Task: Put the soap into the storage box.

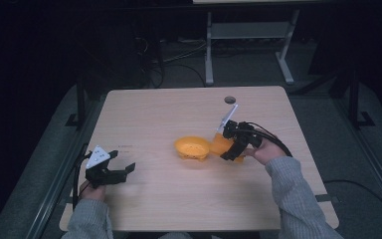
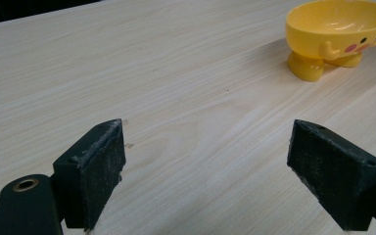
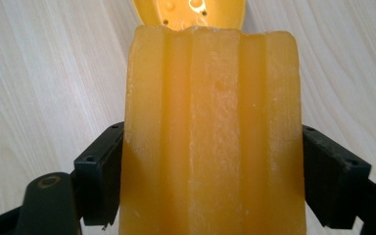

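The orange block (image 3: 213, 132) sits between the two black jaws of the right gripper (image 3: 213, 183), and both jaws press on its sides. The right gripper view shows long grooves running up the block's face. From the high view the block (image 1: 221, 144) is just a small orange shape near the middle of the table (image 1: 179, 104), half hidden by the right gripper (image 1: 230, 152).

Just past the top of the block is the yellow bowl (image 3: 191, 11). From the high view the bowl (image 1: 192, 147) stands on the table right beside the block; I cannot tell if they touch. The left gripper view shows things about the bowl (image 2: 340, 34) that the others do not: it has little feet, a tiny arm, and a painted face with pink cheeks.

The left gripper (image 1: 113, 172) is well apart from the bowl, near the table's left front edge. Its jaws stand wide apart with only bare wood between them, as the left gripper view (image 2: 208, 171) shows.

There is one block, one bowl, two grippers and one table. The high view also shows a dark round hole (image 1: 230, 99) near the far edge of the table
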The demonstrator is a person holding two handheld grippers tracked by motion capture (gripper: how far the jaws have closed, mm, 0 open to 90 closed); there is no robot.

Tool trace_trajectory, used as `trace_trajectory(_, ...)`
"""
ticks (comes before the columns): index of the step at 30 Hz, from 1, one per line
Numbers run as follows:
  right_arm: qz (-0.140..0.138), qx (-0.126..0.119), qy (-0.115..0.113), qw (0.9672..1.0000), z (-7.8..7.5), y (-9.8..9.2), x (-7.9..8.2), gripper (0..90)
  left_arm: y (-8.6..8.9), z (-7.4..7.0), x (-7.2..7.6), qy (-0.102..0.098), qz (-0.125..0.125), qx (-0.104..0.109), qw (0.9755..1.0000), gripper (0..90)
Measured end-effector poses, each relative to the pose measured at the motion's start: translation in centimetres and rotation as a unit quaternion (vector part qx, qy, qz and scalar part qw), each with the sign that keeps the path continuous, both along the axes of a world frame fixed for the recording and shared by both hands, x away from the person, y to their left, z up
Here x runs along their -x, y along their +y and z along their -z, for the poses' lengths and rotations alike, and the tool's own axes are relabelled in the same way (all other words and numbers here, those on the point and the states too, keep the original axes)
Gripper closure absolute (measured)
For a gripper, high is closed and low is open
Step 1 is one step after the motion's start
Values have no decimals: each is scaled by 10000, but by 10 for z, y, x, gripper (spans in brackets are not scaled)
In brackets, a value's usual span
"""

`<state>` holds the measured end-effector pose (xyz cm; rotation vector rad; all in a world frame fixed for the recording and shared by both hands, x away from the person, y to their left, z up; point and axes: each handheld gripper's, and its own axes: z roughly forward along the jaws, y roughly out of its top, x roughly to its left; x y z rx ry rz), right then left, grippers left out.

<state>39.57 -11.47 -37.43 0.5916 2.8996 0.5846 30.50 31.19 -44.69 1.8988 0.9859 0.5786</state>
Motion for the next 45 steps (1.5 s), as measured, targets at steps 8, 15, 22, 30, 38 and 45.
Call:
trace_trajectory(8, -147, 18, 8, 9999, -5, 14, -7, 212, 0, 0, 0, 6, 7, -10, 10000, 138)
trace_trajectory(15, -297, 46, 29, 9995, -10, 27, -12, 212, 0, 0, -1, 10, 14, -14, 10000, 138)
trace_trajectory(22, -448, 97, 9, 9990, -14, 39, -16, 212, 0, 0, -1, 9, 10, -19, 10000, 138)
trace_trajectory(30, -575, 56, -17, 9983, -18, 52, -22, 212, 1, 0, -1, 8, 15, 5, 10000, 138)
trace_trajectory(38, -717, 67, 20, 9974, -21, 67, -28, 212, 1, 0, -1, 8, 14, 6, 10000, 138)
trace_trajectory(45, -805, -34, 4, 9968, -27, 76, -33, 212, 1, 0, -1, -2, 9, 13, 10000, 138)
